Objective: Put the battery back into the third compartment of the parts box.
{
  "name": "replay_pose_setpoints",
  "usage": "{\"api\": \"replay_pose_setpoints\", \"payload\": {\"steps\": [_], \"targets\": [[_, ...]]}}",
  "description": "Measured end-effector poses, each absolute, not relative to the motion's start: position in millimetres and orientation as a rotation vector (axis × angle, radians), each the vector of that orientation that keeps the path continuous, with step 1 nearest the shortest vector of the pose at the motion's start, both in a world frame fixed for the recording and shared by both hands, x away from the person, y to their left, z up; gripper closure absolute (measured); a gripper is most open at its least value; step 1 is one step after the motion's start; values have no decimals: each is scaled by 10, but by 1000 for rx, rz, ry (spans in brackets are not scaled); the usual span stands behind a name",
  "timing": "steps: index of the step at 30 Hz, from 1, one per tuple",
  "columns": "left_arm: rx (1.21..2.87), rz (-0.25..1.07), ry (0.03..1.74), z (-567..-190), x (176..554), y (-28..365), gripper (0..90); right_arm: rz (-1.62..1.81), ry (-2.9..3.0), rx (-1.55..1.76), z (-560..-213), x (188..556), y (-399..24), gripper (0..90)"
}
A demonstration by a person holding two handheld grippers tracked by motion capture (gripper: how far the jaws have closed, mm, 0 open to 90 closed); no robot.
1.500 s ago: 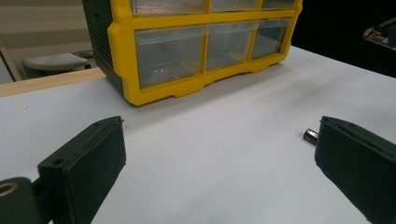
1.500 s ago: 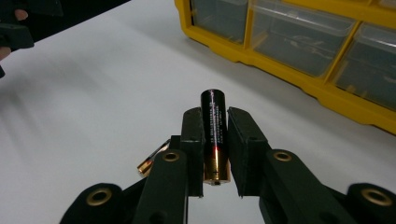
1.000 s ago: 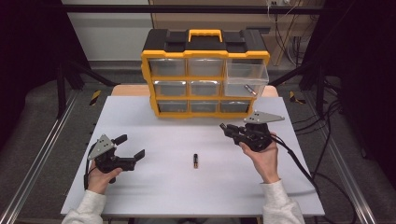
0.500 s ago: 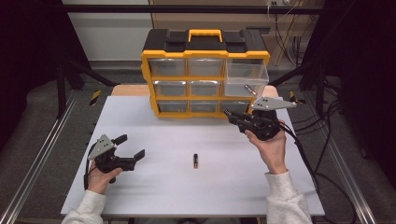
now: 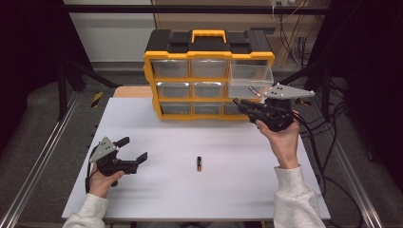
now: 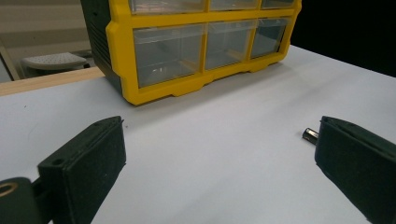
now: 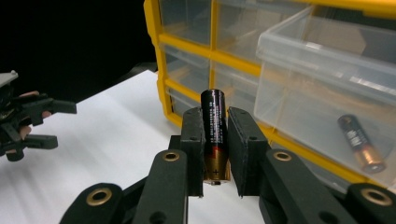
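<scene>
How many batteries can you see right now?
3. One battery is clamped upright in the right gripper, one lies in the pulled-out drawer of the organizer, one lies on the table mid-front. Closed drawers may hide more.

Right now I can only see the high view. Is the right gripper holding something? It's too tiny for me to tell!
Observer: Yes. In the right gripper view, the right gripper is shut on a black and copper battery.
Operator: Which way up is it?
Observer: Its plus end sits down between the jaws, and its black end pokes out past their tips.
Operator: What's in the open drawer?
Observer: The clear drawer holds another battery of the same kind, which lies slanted on its floor.
</scene>
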State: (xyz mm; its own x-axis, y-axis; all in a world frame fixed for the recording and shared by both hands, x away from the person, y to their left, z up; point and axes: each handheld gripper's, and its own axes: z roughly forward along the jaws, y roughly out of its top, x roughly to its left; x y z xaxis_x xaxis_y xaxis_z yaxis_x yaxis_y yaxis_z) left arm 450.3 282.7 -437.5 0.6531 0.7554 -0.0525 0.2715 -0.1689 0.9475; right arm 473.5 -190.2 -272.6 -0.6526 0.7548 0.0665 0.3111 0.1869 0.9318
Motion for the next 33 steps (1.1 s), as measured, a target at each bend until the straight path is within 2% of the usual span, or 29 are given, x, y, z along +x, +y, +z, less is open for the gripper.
{"api": "replay_pose_setpoints", "payload": {"steps": [19, 33], "targets": [[1737, 533, 833, -4373, 4502, 2827, 15, 1425, 1987, 1010, -2237, 4962, -1910, 772], [1733, 530, 835, -4374, 4504, 2829, 15, 1366, 1932, 1090, -2174, 5342, -1903, 772]]}}
